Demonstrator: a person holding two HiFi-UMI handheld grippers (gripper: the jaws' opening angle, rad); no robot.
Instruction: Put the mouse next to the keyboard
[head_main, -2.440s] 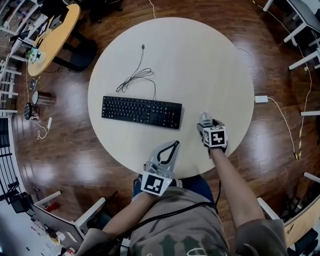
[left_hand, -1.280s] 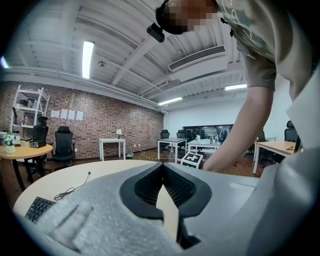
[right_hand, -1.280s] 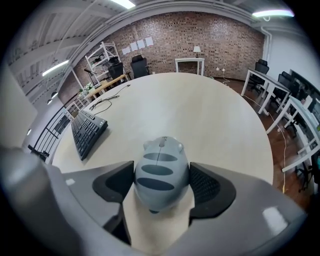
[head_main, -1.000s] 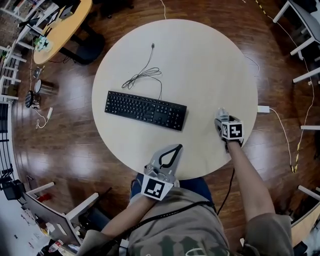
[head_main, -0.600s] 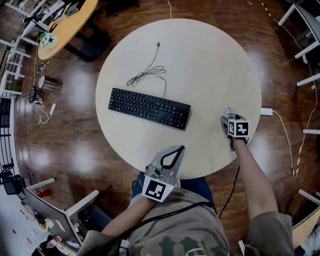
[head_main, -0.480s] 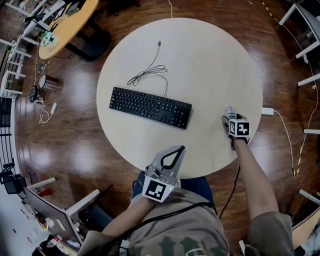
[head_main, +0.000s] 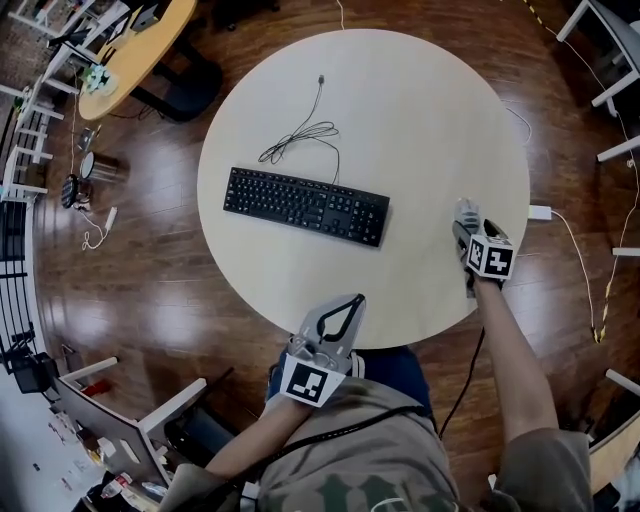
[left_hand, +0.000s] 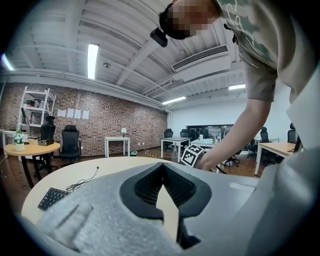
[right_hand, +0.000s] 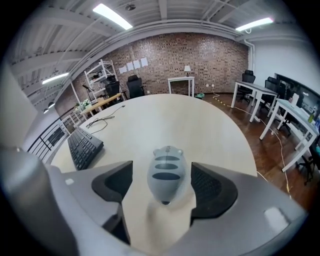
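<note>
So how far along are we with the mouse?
Nothing is finished: the mouse sits near the right edge of the table, well apart from the keyboard. In hand: the right gripper straddles it, jaws open, gaps either side. Remaining: close, carry, set it beside the keyboard. The left gripper is shut, idle.

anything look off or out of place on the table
The mouse sits by the table's right edge, well apart from the keyboard, inside the open right claw. The keyboard lies at a slant, its cable unplugged in a loose tangle. Nothing spilled or damaged.
</note>
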